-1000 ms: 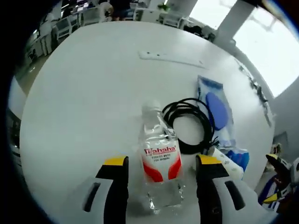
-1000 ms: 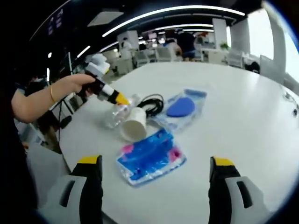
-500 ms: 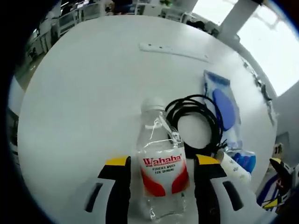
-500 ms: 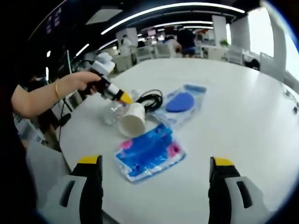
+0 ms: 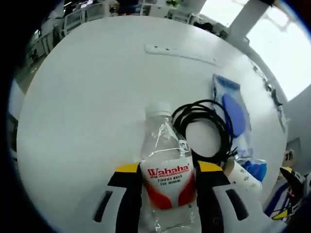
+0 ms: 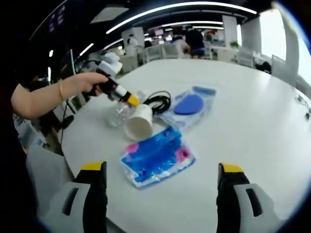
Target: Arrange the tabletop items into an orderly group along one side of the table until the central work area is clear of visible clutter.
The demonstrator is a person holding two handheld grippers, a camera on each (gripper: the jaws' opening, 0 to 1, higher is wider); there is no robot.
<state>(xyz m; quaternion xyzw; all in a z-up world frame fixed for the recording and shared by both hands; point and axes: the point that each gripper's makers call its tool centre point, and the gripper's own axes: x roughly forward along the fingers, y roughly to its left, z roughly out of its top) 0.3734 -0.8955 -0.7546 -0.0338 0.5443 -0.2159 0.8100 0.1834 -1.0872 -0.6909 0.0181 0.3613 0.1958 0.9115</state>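
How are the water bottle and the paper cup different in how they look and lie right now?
The water bottle is clear plastic with a red and white label; the paper cup is opaque white. The bottle lies between the left gripper fingers; the cup lies free. The bottle is capped; the cup's mouth is open. Both lie on their sides on the white table.

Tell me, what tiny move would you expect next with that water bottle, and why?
Probably a lift. The left gripper has its two jaws pressed against the label of the clear water bottle, which lies on the white table beside a black cable coil. Raising it slightly should free it from the cable and the paper cup before carrying it aside. The right gripper hangs open.
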